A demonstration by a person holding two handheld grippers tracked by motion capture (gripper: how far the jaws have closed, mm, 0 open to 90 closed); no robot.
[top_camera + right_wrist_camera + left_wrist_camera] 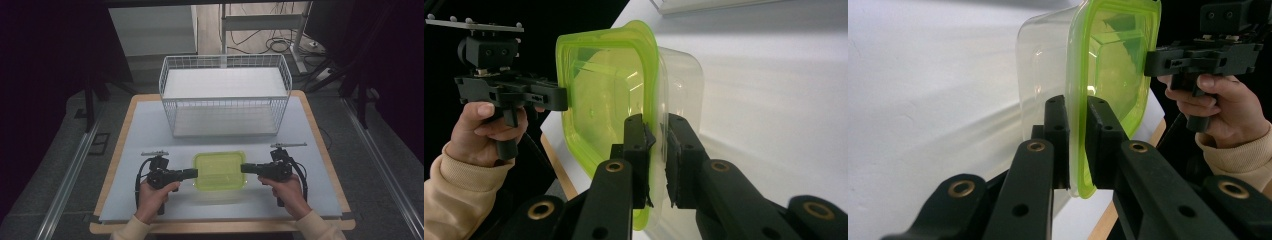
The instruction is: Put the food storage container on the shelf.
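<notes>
High view showed a clear plastic food container (220, 171) with a lime-green lid (220, 165) near the front of the white table top (150, 130), held between two hand-held grippers. The left gripper (194, 173) was clamped on the lid's rim at the container's left end, and the right gripper (245, 168) was clamped on the rim at the opposite end; in the left gripper view the jaws pinched the green edge (1079, 150), and in the right gripper view the pads (644, 145) pressed on the same thin lip from the other side. The box looked empty, so it was probably light. Its thin walls and lid would likely flex, and the smooth plastic could slip, so the stiffened rim at the two short ends seemed the sound place to grip, with both sides kept level. Behind it, well apart, stood a white wire basket (225, 62), holding nothing but what looked like a flat white liner on its floor. Whether the container rested on the table or hung just above it could not be told.
</notes>
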